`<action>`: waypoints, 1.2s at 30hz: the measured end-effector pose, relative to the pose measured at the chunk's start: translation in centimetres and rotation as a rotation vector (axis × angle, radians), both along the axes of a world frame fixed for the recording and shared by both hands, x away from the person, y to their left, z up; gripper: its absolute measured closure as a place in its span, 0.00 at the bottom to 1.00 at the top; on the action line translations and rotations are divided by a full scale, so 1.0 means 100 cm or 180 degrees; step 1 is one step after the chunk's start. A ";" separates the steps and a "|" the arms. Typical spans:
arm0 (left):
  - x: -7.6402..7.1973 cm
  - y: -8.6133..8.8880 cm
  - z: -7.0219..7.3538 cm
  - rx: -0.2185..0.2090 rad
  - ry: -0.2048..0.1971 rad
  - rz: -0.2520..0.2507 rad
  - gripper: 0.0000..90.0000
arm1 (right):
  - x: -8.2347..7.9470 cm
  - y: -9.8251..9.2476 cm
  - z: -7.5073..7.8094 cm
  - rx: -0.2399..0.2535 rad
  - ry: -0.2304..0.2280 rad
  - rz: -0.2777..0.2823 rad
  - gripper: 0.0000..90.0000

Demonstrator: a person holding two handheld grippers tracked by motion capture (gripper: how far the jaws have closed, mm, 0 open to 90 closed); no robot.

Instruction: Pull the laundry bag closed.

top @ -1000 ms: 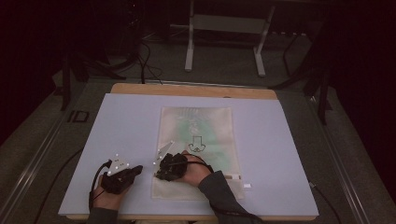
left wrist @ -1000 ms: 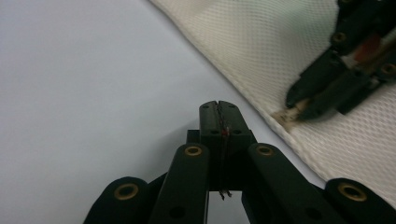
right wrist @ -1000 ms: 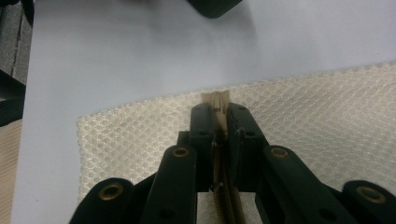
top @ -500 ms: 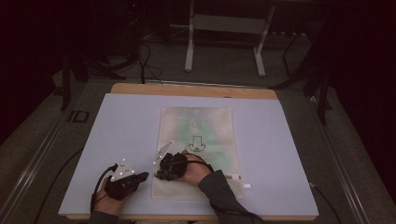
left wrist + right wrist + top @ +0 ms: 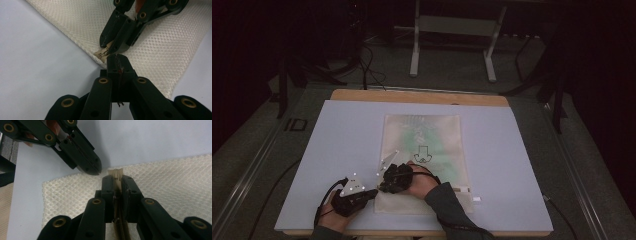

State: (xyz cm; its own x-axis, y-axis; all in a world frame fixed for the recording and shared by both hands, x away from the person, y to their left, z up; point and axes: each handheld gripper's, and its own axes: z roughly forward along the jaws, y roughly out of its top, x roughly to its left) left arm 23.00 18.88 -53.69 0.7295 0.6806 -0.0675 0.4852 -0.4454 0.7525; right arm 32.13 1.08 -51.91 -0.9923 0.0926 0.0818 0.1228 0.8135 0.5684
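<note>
One mesh bag (image 5: 422, 150), two grippers (jaws closed)

the mesh bag (image 5: 160, 50) runs off the left gripper view's top edge.

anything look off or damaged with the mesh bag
Nothing stands out. The mesh bag lies flat and square on the table, with no tear visible. The right gripper is shut on its zipper end; the left gripper is shut beside it.
</note>
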 end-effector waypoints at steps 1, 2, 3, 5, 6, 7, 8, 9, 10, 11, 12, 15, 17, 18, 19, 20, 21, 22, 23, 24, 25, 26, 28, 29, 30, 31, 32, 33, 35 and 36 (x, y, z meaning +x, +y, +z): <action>0.000 0.000 0.000 -0.0012 0.0003 -0.0003 0.99 | 0.000 0.000 0.000 0.0003 -0.0002 0.0002 0.91; 0.001 0.001 0.000 -0.0016 -0.0004 -0.0009 0.99 | 0.000 0.000 0.000 0.0005 -0.0001 0.0002 0.91; 0.001 0.001 0.000 -0.0019 -0.0008 -0.0009 0.99 | 0.000 0.000 0.000 0.0007 0.0001 0.0002 0.91; 0.001 0.001 0.000 -0.0034 -0.0023 -0.0011 0.99 | 0.000 0.000 0.000 0.0006 -0.0010 0.0008 0.91; 0.000 0.001 0.001 -0.0052 -0.0030 -0.0021 0.99 | 0.000 0.000 0.000 0.0010 -0.0006 0.0007 0.91; 0.000 0.000 0.001 -0.0055 -0.0027 -0.0041 0.99 | 0.000 -0.001 0.000 0.0009 -0.0008 0.0008 0.91; 0.001 0.000 0.000 -0.0036 -0.0018 -0.0045 0.99 | 0.000 -0.001 0.000 0.0016 -0.0007 0.0006 0.91; 0.001 -0.001 -0.001 0.0006 0.0012 -0.0021 0.99 | 0.000 -0.001 0.000 0.0013 -0.0010 0.0004 0.91; 0.001 -0.002 -0.002 0.0059 0.0004 -0.0031 0.99 | 0.000 -0.001 0.000 0.0017 -0.0004 0.0007 0.91; 0.001 -0.004 -0.002 0.0084 -0.0016 -0.0035 0.99 | 0.000 -0.001 0.000 0.0008 -0.0005 0.0008 0.91; 0.001 -0.005 -0.001 0.0121 -0.0022 -0.0037 0.99 | 0.000 -0.001 0.000 0.0007 -0.0003 0.0010 0.91; 0.002 -0.006 -0.001 0.0154 0.0007 0.0010 0.99 | 0.000 0.000 0.000 -0.0004 -0.0013 0.0022 0.91; 0.001 -0.009 0.000 0.0201 0.0010 0.0051 1.00 | -0.001 0.000 0.000 -0.0018 -0.0033 0.0024 0.91; 0.001 -0.009 0.000 0.0210 0.0010 0.0067 1.00 | -0.001 0.000 0.000 -0.0026 -0.0037 0.0031 0.91; 0.001 -0.009 0.000 0.0207 0.0024 0.0073 1.00 | -0.001 0.001 0.001 -0.0035 -0.0055 0.0040 0.91; 0.002 -0.009 0.000 0.0190 0.0052 0.0088 1.00 | -0.002 0.001 0.001 -0.0044 -0.0067 0.0048 0.91; 0.002 -0.009 0.000 0.0185 0.0067 0.0096 1.00 | -0.002 0.001 0.001 -0.0058 -0.0089 0.0055 0.91; 0.003 -0.009 0.001 0.0192 0.0087 0.0096 1.00 | -0.003 0.001 0.001 -0.0076 -0.0100 0.0065 0.91; 0.003 -0.009 0.001 0.0197 0.0105 0.0097 1.00 | -0.003 0.001 0.002 -0.0088 -0.0107 0.0075 0.91; 0.003 -0.009 0.001 0.0205 0.0108 0.0102 1.00 | -0.003 0.000 0.002 -0.0105 -0.0120 0.0092 0.91; 0.003 -0.010 0.001 0.0210 0.0105 0.0108 1.00 | -0.003 0.000 0.002 -0.0111 -0.0130 0.0090 0.91; 0.003 -0.010 0.001 0.0206 0.0111 0.0116 1.00 | -0.003 -0.001 0.003 -0.0118 -0.0126 0.0101 0.91; 0.003 -0.010 0.001 0.0223 0.0104 0.0121 1.00 | -0.003 -0.004 0.003 -0.0117 -0.0119 0.0108 0.91; 0.003 -0.010 0.001 0.0216 0.0113 0.0129 1.00 | -0.003 -0.004 0.002 -0.0113 -0.0111 0.0108 0.91; 0.002 -0.011 0.001 0.0223 0.0108 0.0133 1.00 | -0.003 -0.004 0.002 -0.0116 -0.0115 0.0109 0.91; 0.002 -0.011 0.002 0.0243 0.0092 0.0137 1.00 | -0.003 -0.004 0.003 -0.0121 -0.0115 0.0107 0.91; 0.002 -0.012 0.002 0.0248 0.0085 0.0138 1.00 | -0.003 -0.003 0.003 -0.0125 -0.0119 0.0115 0.91; 0.001 -0.012 0.002 0.0270 0.0052 0.0119 1.00 | -0.003 -0.003 0.003 -0.0127 -0.0119 0.0105 0.91; 0.002 -0.010 0.001 0.0209 0.0059 0.0091 1.00 | -0.003 -0.003 0.002 -0.0123 -0.0120 0.0102 0.91; 0.003 -0.008 0.001 0.0146 0.0103 0.0096 1.00 | -0.003 -0.003 0.002 -0.0110 -0.0118 0.0106 0.91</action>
State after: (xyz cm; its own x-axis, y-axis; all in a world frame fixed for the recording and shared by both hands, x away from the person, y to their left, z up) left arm 23.31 18.10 -53.60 0.7065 0.7053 -0.0590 0.5227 -0.4637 0.7154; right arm 31.85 0.75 -51.71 -0.9972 0.0616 0.0422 0.0747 0.8361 0.5435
